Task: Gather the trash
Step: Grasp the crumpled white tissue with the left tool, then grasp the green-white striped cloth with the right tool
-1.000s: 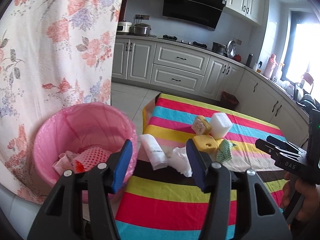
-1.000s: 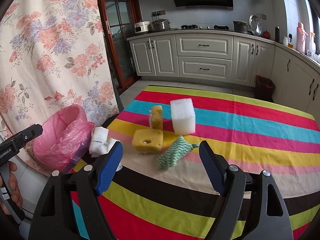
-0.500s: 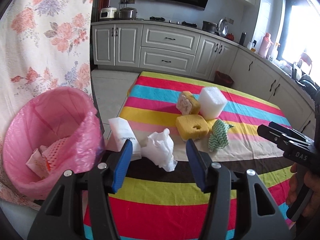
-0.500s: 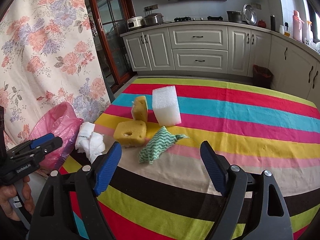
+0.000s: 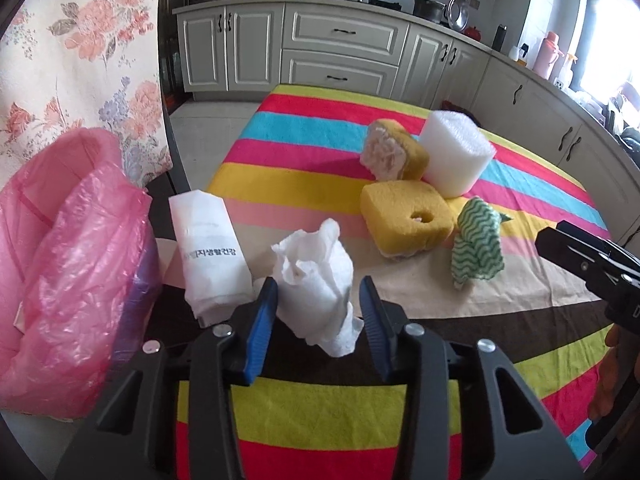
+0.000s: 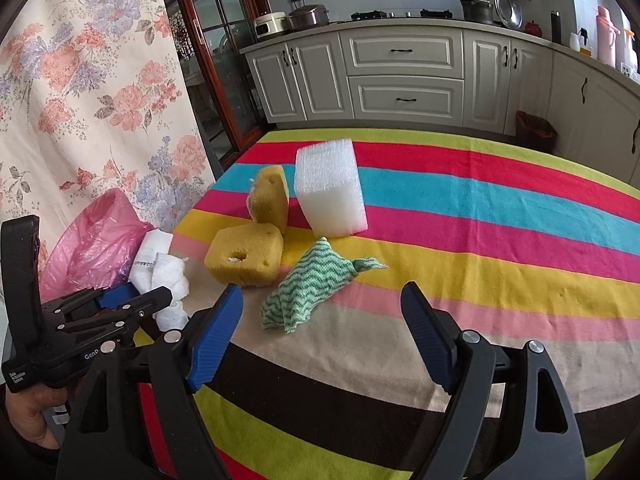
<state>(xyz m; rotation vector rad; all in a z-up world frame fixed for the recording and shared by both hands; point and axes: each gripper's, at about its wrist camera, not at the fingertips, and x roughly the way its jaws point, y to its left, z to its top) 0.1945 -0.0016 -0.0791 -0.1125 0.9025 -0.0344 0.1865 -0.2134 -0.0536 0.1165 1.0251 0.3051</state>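
A crumpled white tissue (image 5: 316, 276) lies on the striped tablecloth (image 5: 320, 408) near its left edge. My left gripper (image 5: 318, 300) straddles it, and its jaws are closing with the blue pads (image 5: 262, 320) right at the tissue's sides, not visibly squeezing it. A white printed packet (image 5: 208, 256) lies just left of it. A pink-lined bin (image 5: 60, 260) stands off the table's left edge. My right gripper (image 6: 320, 312) hangs open and empty just in front of a green-and-white cloth (image 6: 312, 284).
Two yellow sponges (image 6: 244, 256) (image 6: 272, 198) and a white foam block (image 6: 330, 188) sit behind the cloth. A floral curtain (image 6: 80, 92) hangs on the left behind the bin. Kitchen cabinets (image 6: 404, 76) line the back wall.
My left gripper swung right from over the bin, came down onto the tissue and narrowed its jaws around it. The right gripper sank a little toward the green cloth.
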